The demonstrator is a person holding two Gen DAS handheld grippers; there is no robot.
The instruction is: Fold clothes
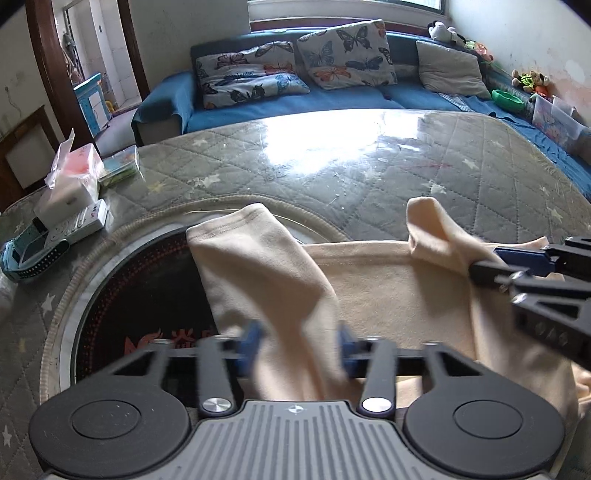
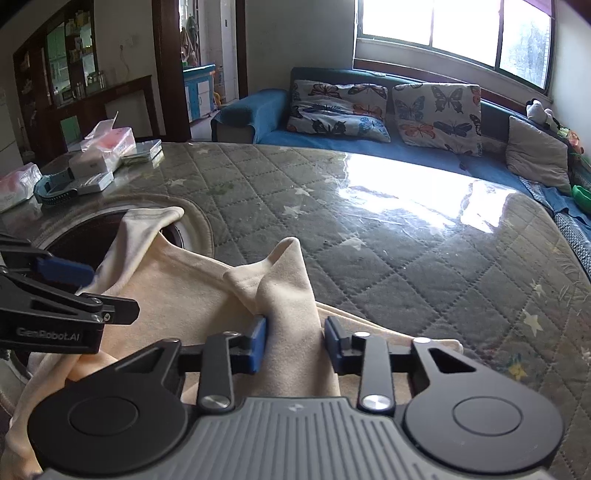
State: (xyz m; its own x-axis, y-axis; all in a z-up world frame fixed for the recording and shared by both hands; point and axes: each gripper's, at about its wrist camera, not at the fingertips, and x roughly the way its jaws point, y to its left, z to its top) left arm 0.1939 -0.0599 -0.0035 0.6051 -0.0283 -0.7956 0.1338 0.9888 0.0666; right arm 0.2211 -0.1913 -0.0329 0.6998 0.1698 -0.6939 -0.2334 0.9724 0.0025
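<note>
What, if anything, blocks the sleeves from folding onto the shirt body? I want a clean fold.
Nothing visible does. Both tongs, left and right, are shut on the cream shirt, one sleeve each. The shirt body between the sleeves is bare; the tissue pack sits far off on the table.

Blue sofa [image 2: 332, 142] with butterfly cushions [image 2: 338, 109] (two) under a bright window [image 2: 454, 31]; dark cabinet [image 2: 55, 85] left
</note>
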